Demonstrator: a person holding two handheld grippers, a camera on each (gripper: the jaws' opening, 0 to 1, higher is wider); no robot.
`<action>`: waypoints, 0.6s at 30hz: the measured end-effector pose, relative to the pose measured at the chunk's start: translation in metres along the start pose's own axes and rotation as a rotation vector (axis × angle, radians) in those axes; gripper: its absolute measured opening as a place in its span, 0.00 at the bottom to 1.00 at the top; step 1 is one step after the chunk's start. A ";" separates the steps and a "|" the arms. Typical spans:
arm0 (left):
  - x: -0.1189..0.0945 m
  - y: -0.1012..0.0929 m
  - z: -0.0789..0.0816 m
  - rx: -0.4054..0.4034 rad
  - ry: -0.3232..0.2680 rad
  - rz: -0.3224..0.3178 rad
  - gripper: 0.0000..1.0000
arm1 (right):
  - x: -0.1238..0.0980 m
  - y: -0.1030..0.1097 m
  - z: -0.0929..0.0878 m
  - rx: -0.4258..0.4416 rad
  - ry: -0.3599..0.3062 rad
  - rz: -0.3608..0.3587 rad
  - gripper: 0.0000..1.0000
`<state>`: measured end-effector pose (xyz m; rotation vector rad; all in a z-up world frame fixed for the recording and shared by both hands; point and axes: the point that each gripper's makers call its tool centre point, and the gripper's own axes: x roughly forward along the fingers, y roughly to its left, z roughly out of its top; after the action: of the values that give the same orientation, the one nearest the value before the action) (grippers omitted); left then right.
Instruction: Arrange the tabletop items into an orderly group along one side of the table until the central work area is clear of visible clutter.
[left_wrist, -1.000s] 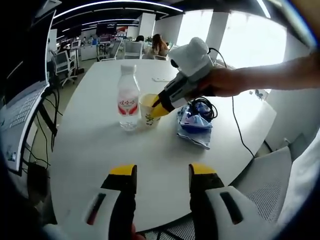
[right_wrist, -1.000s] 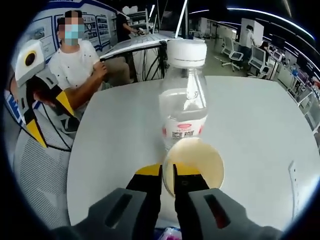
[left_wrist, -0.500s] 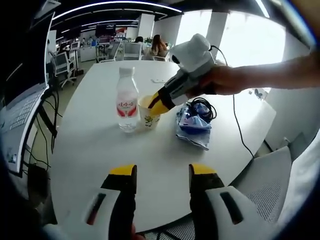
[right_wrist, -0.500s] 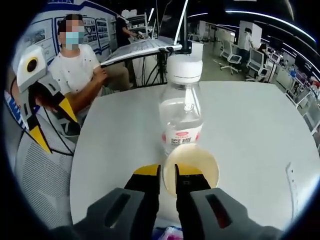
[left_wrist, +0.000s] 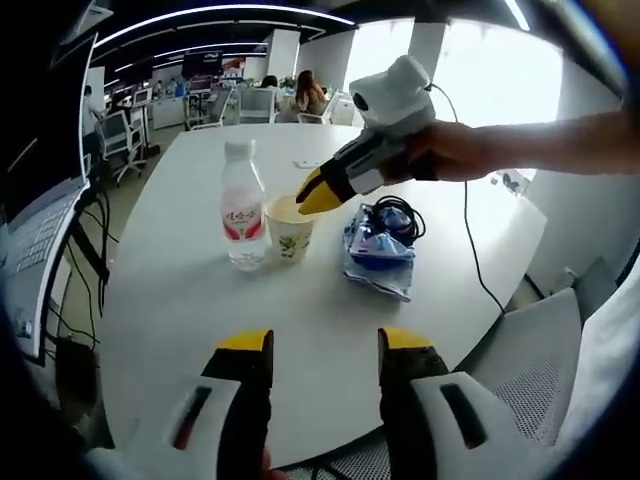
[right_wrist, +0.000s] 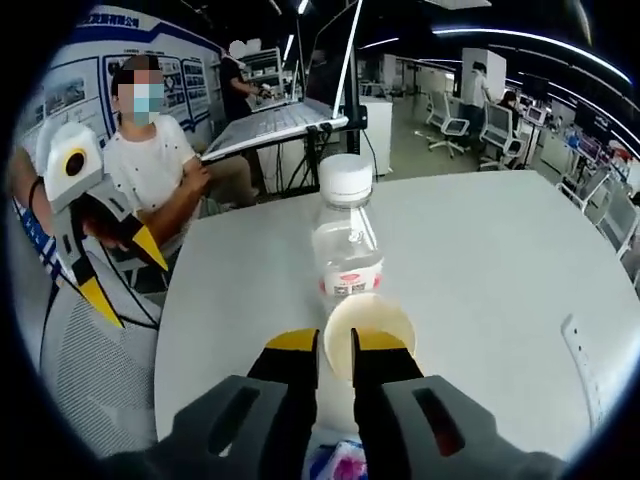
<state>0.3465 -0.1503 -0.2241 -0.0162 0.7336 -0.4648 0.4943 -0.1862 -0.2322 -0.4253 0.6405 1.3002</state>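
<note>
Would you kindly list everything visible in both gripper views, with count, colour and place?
water bottle: one, clear with white cap and red label, on the table beside the cup.
paper cup: one, cream with a small print, right of the bottle in the left gripper view.
blue packet: one, blue and white, lying flat to the right of the cup.
black cable: one, coiled behind the packet, trailing off the table edge.
table: one, white, round-cornered.
seated person: one, white shirt, beyond the table in the right gripper view.
left hand-held gripper: yellow tips, jaws apart, holding nothing.
right hand-held gripper: yellow tips, jaws nearly together, at the cup's near rim.
</note>
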 end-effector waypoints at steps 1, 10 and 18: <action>0.000 -0.001 0.000 0.001 -0.001 -0.001 0.41 | -0.004 0.000 0.000 -0.001 -0.003 -0.004 0.10; 0.005 -0.010 0.001 0.022 0.002 -0.020 0.41 | -0.036 -0.004 0.008 0.025 -0.069 -0.053 0.10; 0.012 -0.018 0.001 0.040 0.009 -0.043 0.41 | -0.062 -0.013 0.001 0.057 -0.102 -0.101 0.10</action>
<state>0.3478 -0.1722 -0.2277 0.0072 0.7334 -0.5204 0.4988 -0.2354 -0.1920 -0.3375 0.5621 1.1972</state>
